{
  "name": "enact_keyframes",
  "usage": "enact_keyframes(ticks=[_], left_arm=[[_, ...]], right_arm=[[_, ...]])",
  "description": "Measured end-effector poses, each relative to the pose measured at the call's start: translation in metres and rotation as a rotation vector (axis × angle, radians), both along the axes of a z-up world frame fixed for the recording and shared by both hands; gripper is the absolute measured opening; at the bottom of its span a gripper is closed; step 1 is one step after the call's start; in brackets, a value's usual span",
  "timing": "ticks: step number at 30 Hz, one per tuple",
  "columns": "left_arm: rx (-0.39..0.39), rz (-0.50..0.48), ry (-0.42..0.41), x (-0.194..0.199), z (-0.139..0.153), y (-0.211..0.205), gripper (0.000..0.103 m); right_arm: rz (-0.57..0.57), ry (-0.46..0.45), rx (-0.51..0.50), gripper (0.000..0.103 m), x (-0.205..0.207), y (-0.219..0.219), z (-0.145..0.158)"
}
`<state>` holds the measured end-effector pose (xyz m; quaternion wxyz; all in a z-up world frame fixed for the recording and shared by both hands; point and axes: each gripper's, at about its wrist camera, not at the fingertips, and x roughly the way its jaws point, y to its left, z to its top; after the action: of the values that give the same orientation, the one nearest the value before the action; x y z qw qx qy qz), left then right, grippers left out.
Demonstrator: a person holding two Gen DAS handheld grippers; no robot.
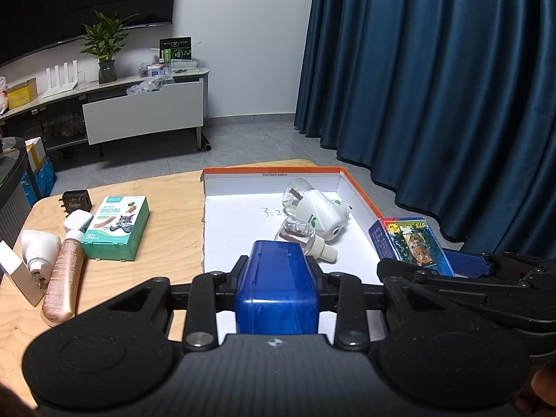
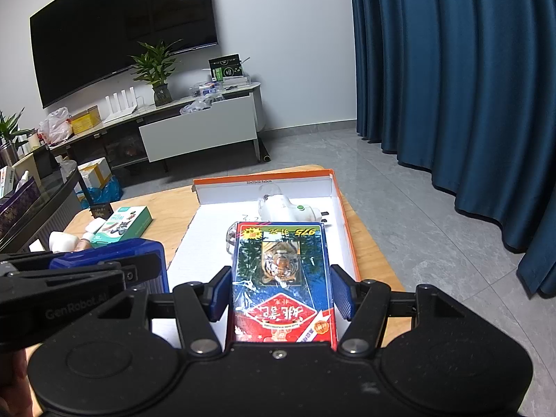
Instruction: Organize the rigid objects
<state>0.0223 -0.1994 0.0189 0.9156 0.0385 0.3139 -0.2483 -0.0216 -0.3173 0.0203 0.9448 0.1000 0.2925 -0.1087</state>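
Observation:
My left gripper [image 1: 276, 272] is shut on a blue plastic box [image 1: 276, 288], held over the near edge of a white tray with an orange rim [image 1: 271, 171]. In the tray lie a white plug-in vaporiser [image 1: 321, 213] and a small clear bottle with a white cap [image 1: 305, 239]. My right gripper [image 2: 280, 292] is shut on a red and blue card box with a tiger picture [image 2: 281, 271], its blue pads [image 2: 342, 293] pressing both long sides. It hovers over the tray's right half, next to the left gripper.
On the wooden table [image 1: 173, 194] left of the tray lie a green plaster box [image 1: 116, 229], a black adapter [image 1: 74, 201], a white cube charger [image 1: 78, 224], a gold tube [image 1: 62, 278] and a white plug [image 1: 38, 250]. Blue curtains [image 1: 434, 87] hang on the right.

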Motion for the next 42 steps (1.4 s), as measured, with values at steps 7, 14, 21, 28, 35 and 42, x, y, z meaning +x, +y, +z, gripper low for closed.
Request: enact_keyframes(ticks=[7, 14, 21, 28, 35, 42], left_arm=[[0.0, -0.001, 0.0, 0.0, -0.0004, -0.0008, 0.034], [-0.001, 0.0, 0.001, 0.0013, -0.0007, -0.0014, 0.034], [-0.003, 0.0, 0.003, 0.0017, -0.0005, -0.0005, 0.034], [-0.003, 0.001, 0.006, 0.0022, -0.0008, 0.0008, 0.034], [-0.004, 0.001, 0.009, 0.0024, -0.0016, 0.001, 0.034], [-0.003, 0.001, 0.015, 0.0043, -0.0045, 0.0013, 0.034]], right_arm=[[-0.001, 0.001, -0.001, 0.071, 0.0001, -0.0002, 0.0001], [0.0, 0.002, -0.001, 0.071, 0.0003, 0.0003, 0.0001], [0.001, 0.004, -0.002, 0.071, 0.0008, 0.0002, 0.0], [0.001, 0.005, -0.002, 0.071, 0.0003, 0.0003, -0.0001], [-0.001, 0.007, -0.001, 0.071, 0.0004, 0.0002, -0.0002], [-0.001, 0.014, 0.001, 0.071, 0.0, -0.0009, -0.0021]])
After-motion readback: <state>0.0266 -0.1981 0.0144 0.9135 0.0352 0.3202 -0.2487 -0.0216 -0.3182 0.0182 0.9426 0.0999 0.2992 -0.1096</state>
